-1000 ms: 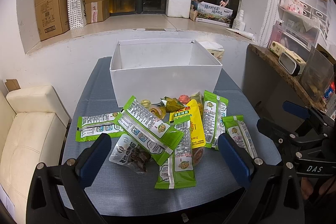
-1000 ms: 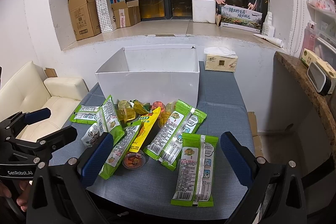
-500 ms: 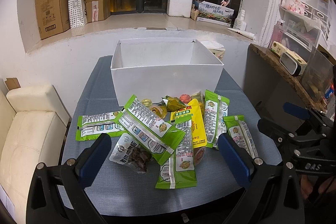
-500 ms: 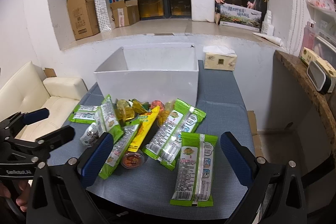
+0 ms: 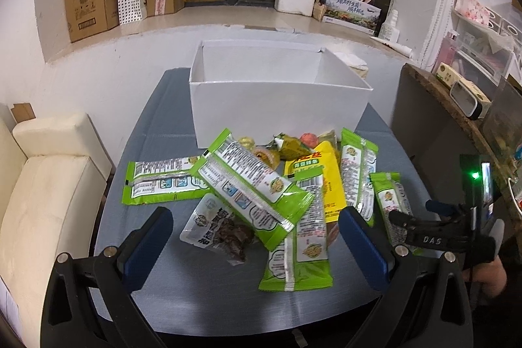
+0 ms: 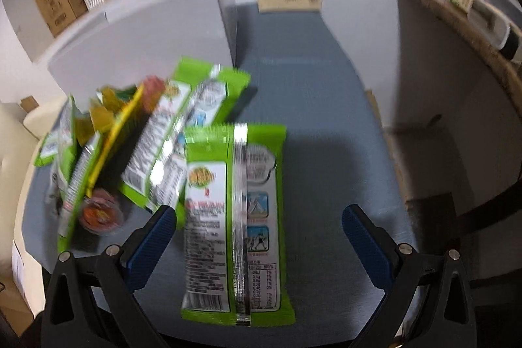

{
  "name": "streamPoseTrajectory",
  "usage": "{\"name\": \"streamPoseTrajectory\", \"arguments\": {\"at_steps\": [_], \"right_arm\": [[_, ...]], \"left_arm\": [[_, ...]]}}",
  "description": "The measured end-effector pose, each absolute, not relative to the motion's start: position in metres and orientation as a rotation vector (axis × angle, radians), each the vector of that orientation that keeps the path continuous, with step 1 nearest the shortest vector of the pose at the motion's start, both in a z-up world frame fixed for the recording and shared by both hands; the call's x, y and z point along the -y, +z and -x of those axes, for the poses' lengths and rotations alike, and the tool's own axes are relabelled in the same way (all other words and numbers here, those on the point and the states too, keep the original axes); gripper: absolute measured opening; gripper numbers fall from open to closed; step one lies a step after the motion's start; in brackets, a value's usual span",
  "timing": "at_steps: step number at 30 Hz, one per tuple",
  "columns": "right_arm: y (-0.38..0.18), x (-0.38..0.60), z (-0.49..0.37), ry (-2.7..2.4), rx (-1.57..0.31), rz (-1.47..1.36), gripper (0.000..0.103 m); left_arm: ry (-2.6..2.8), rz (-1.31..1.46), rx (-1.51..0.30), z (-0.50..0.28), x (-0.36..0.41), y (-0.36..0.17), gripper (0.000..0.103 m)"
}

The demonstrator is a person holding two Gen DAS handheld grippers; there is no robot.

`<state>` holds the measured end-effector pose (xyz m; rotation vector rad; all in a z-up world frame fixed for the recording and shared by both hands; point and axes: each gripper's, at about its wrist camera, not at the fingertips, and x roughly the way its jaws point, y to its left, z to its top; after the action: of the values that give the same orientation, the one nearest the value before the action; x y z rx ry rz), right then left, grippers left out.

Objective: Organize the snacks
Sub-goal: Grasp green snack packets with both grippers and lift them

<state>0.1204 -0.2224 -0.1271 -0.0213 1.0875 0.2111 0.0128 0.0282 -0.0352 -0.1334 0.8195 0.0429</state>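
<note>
From the left wrist view, the left claw [image 5: 256, 242] hangs spread wide and empty over the near edge of the pile. The snacks sit heaped on the grey table [image 5: 212, 289] in front of an open white box [image 5: 277, 106], which looks empty as far as its inside shows. Nearest the claw lie a clear pouch of dark dried pieces [image 5: 220, 229] and a long green packet [image 5: 251, 185] slanting across it. A yellow packet [image 5: 314, 175] and small wrapped sweets [image 5: 290, 147] lie closer to the box. The right claw [image 5: 421, 222] shows at the right edge, low over the outermost packet; from this side I cannot tell how far it is spread.

From the right wrist view, blurred, the right claw [image 6: 259, 238] gapes wide with nothing in it, straddling a green packet [image 6: 233, 217] that lies flat and lengthwise between the fingers. The rest of the heap sits to its left, the box behind.

These packets look light, thin and crinkly, with slick film that may slide off the pads. I would pinch across the narrow width near the middle, or nip the sealed end. The small cup [image 6: 101, 214] seems stiffer but could crush.
</note>
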Motion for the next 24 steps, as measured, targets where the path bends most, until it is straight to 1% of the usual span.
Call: {"name": "streamPoseTrajectory", "arguments": {"at_steps": [3, 4, 5, 6, 7, 13, 17, 21, 24], "right_arm": [[-0.138, 0.22, -0.123, 0.236, -1.111, 0.025, 0.103], [-0.139, 0.22, -0.123, 0.238, -1.111, 0.028, 0.1], [-0.14, 0.22, -0.123, 0.243, -1.105, 0.032, 0.095], [-0.141, 0.221, -0.124, 0.25, -1.111, 0.034, 0.073], [-0.142, 0.221, -0.123, 0.247, -1.108, 0.042, 0.069], [-0.14, 0.226, -0.125, 0.255, -1.111, 0.018, 0.068], [-0.114, 0.23, -0.124, 0.254, -1.06, -0.003, 0.068], [-0.088, 0.229, -0.12, 0.272, -0.982, -0.013, 0.068], [-0.082, 0.221, -0.117, 0.297, -0.962, -0.005, 0.068]], "left_arm": [[0.048, 0.13, -0.828, -0.013, -0.03, -0.039, 0.103], [0.05, 0.129, -0.83, -0.013, -0.031, -0.041, 0.103], [0.052, 0.128, -0.832, -0.014, -0.032, -0.043, 0.103], [0.052, 0.128, -0.835, -0.014, -0.033, -0.044, 0.103], [0.052, 0.128, -0.836, -0.015, -0.035, -0.046, 0.103], [0.046, 0.158, -0.846, -0.015, -0.051, -0.055, 0.103], [0.055, 0.201, -0.841, -0.016, -0.066, -0.058, 0.103], [0.016, 0.394, -0.88, -0.035, -0.079, -0.071, 0.103], [0.013, 0.473, -0.943, -0.066, -0.07, -0.087, 0.103]]}}
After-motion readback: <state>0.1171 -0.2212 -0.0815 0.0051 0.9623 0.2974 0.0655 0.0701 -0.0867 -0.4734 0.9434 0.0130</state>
